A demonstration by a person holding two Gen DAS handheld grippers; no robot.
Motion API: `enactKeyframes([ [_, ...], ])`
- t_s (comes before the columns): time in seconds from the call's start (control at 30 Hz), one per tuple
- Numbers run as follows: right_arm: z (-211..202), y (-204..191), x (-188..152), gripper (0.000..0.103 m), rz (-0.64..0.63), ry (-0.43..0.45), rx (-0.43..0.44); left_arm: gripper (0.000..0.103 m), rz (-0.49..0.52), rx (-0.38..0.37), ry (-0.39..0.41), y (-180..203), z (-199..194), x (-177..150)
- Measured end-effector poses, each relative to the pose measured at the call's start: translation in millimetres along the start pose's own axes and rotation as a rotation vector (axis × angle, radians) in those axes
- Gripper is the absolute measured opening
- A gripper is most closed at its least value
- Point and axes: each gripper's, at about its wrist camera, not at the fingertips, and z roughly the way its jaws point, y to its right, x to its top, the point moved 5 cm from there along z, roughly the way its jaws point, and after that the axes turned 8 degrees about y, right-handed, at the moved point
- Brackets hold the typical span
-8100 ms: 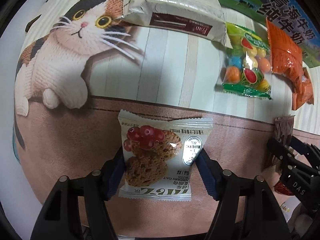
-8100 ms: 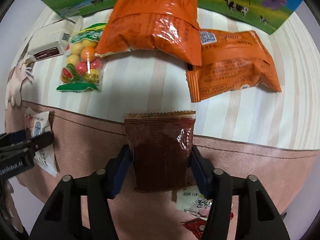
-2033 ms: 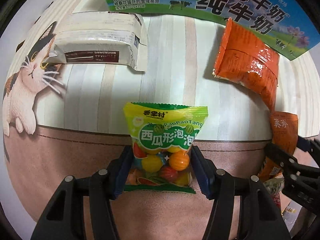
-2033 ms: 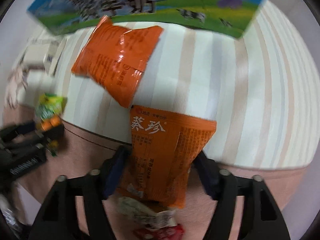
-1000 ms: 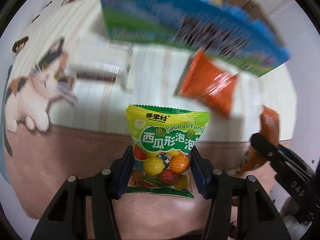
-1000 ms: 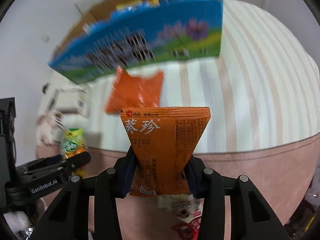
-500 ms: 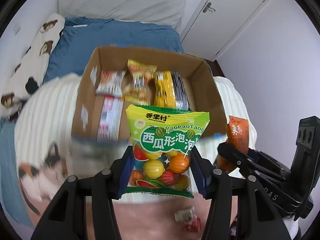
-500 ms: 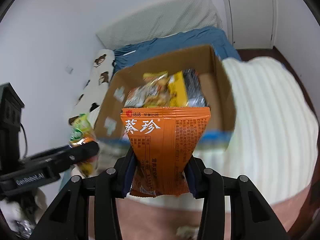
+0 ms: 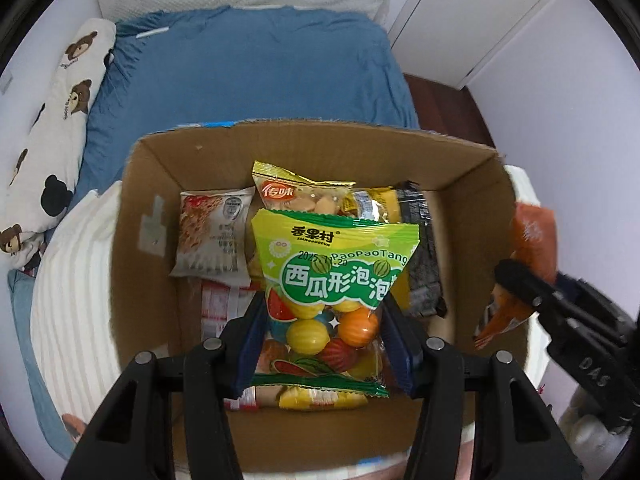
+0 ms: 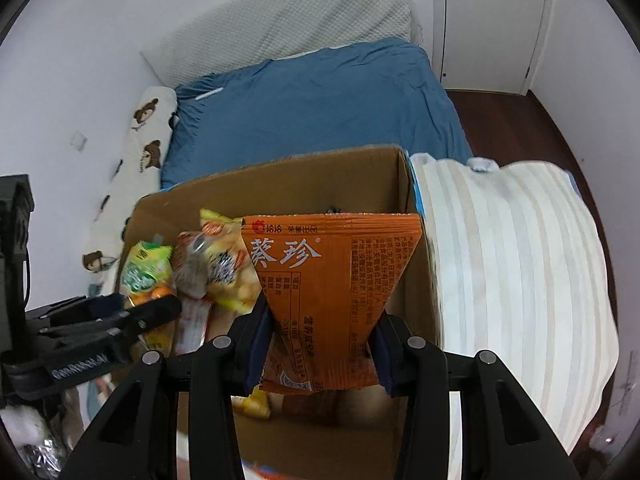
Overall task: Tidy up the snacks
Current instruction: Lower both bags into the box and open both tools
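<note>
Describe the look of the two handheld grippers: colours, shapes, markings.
Both are matte black plastic. The left gripper and right gripper have angular, cut-out finger frames with silver screws and dark blue pads. Seen side-on, the left shows white "GenRobot.AI" lettering, the right embossed "DAS". No sleeves visible.

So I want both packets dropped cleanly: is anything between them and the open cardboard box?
Nothing visible. The green candy bag in the left gripper and the orange packet in the right gripper hang over the cardboard box; only earlier snacks lie below.

Black grippers (image 9: 324, 344), blue pads (image 9: 250, 344)
</note>
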Motion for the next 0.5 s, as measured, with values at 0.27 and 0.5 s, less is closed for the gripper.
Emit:
enactKeyframes([
  [0.27,53,10,27,0.053,-0.012,-0.082,-0.081,0.052,-0.043,0.066,-0.137,-19,48,5],
  [0.5,62,13,27,0.094,-0.005,-0.121,-0.126,0.091,-0.019,0.096,-0.153,-23,53,6],
])
